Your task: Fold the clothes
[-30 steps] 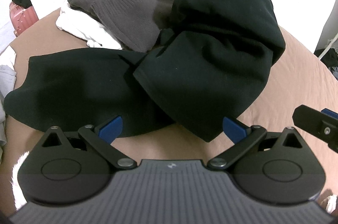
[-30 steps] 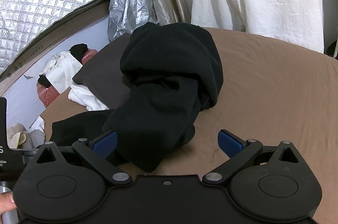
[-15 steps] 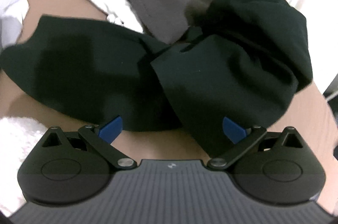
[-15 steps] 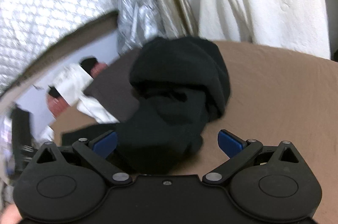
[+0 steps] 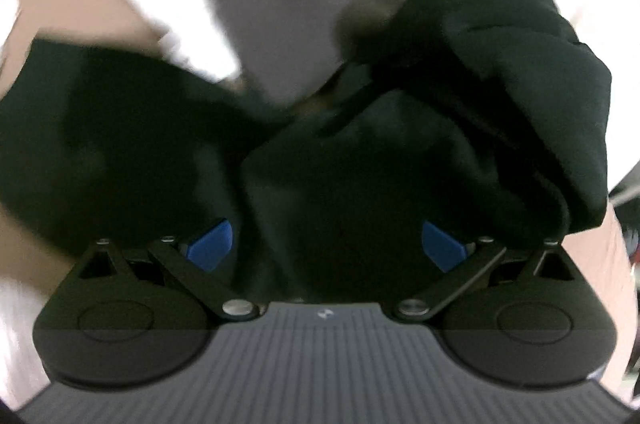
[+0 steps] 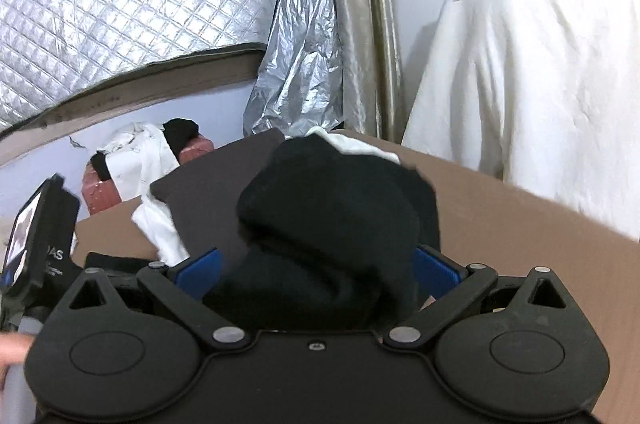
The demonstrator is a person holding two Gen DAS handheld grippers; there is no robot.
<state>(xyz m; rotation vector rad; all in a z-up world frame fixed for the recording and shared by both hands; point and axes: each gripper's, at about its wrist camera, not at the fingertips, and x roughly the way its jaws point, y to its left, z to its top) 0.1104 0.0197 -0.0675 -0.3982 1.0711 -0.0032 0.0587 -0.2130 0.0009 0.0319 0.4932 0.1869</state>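
A crumpled black garment (image 5: 460, 112) lies on the brown surface (image 5: 72, 8), one flat part spread to the left (image 5: 100, 144). My left gripper (image 5: 326, 244) is open, its blue fingertips on either side of the garment's near edge, cloth between them. In the right wrist view the same black garment (image 6: 332, 216) bulges between the open blue fingertips of my right gripper (image 6: 318, 274). Whether the pads touch the cloth is hidden.
A folded dark grey knit (image 5: 288, 0) lies on a white garment (image 5: 176, 24) behind the black one. A white cloth (image 6: 520, 96) hangs at the right. A silver quilted cover (image 6: 120, 0) and red suitcases (image 6: 100, 184) stand at the back left. The left gripper's body (image 6: 40, 244) is at the left edge.
Both grippers have moved forward onto the black garment, which now fills the space between each pair of fingertips. Both stay open. The left view is blurred by motion.
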